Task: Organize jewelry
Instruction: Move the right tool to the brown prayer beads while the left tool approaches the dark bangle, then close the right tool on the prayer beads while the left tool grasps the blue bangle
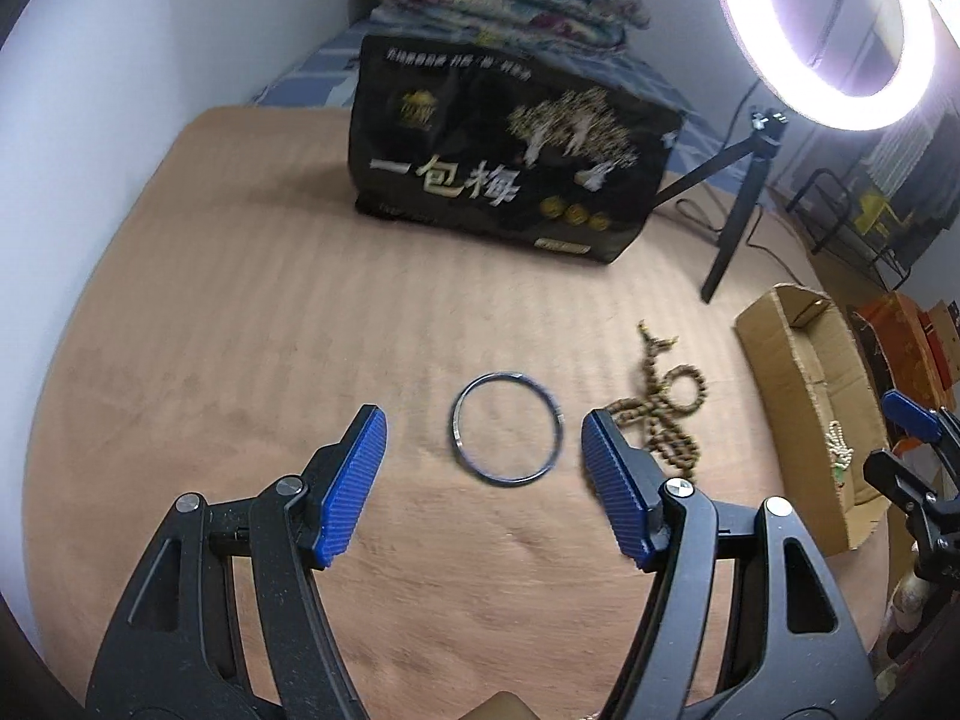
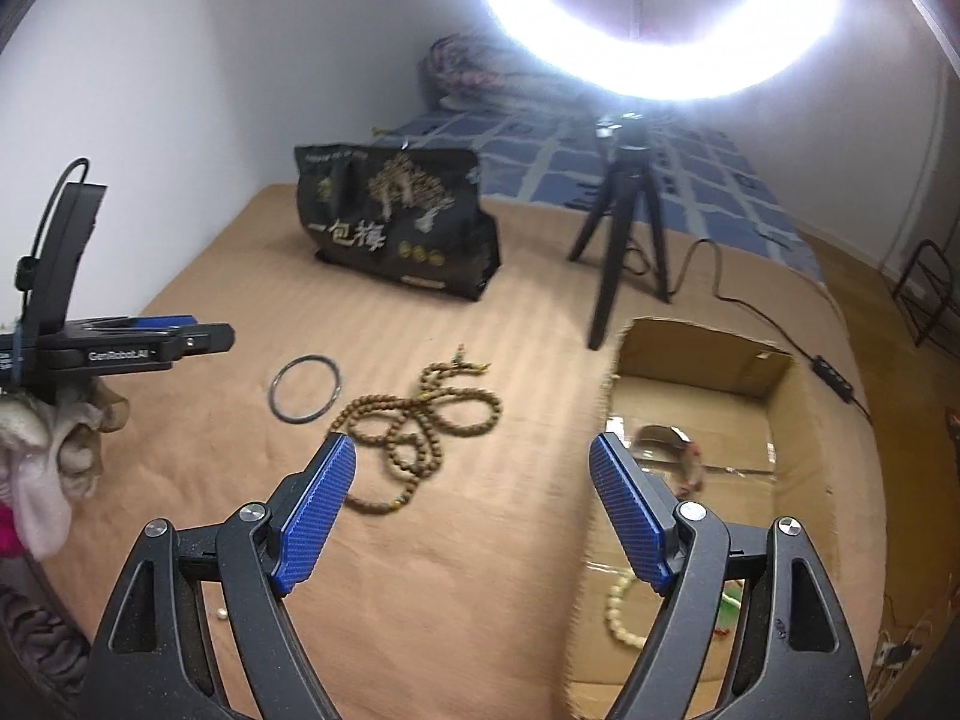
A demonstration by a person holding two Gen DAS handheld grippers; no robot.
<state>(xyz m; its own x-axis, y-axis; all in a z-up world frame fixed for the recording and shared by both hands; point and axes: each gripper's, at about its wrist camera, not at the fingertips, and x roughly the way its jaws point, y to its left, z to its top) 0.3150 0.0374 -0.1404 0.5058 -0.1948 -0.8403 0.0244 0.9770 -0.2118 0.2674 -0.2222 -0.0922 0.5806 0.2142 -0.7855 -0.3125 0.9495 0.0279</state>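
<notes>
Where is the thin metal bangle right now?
The bangle lies flat on the tan bedspread, just ahead of the open left gripper, with the wooden bead necklace to its right.

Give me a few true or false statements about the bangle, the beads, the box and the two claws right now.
1. The left claw is open above the bangle. True.
2. The brown bead necklace lies inside the cardboard box. False: it lies on the tan blanket, beside the box.
3. The right claw grips the necklace. False: it is open, holding nothing.
4. The box already holds pale beads. True.
</notes>
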